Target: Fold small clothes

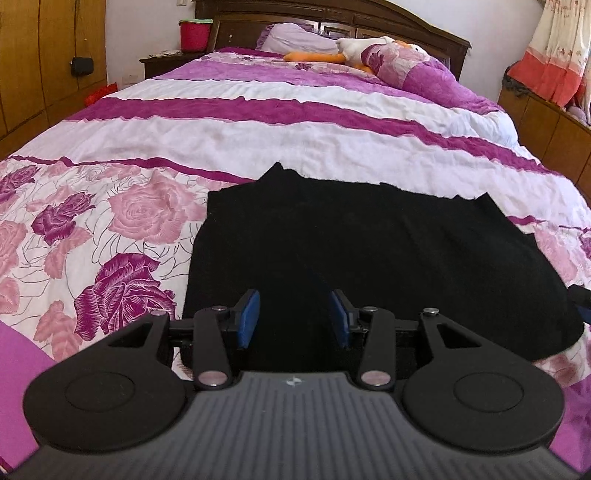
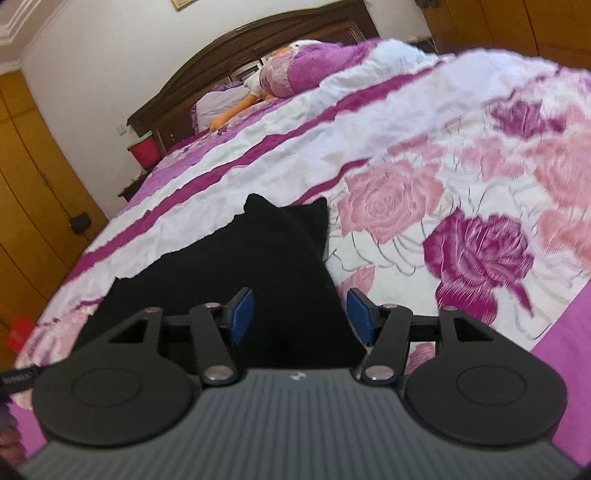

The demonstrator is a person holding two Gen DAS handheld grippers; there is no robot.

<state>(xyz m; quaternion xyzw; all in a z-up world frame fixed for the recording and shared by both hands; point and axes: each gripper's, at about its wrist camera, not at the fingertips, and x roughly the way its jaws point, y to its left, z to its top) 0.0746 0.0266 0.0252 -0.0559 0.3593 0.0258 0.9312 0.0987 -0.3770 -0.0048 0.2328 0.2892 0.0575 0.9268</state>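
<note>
**Both grippers spread over a black garment on the bed**

Nearest us, the left gripper [image 1: 294, 317] has its blue pads [image 1: 248, 317] apart, with nothing between them. It sits low over the near edge of the black garment [image 1: 369, 258], which fills the gap between the fingers; we cannot tell whether the pads touch the cloth. The right gripper [image 2: 300, 315] is likewise spread wide, its pads [image 2: 242, 315] on either side of the garment's right edge [image 2: 280, 280], gripping nothing.

The garment lies flat on the bedspread [image 1: 122, 229], near the foot of the bed, with two small points sticking up along its far edge. Around it we see pink and purple roses; beyond come white and magenta stripes.

Farther off, a plush duck [image 1: 354, 50] lies by the pillow [image 1: 295, 38] at the wooden headboard [image 1: 406, 22]. A red bucket [image 1: 194, 35] stands on the nightstand [image 1: 166, 61] to the left.
</note>
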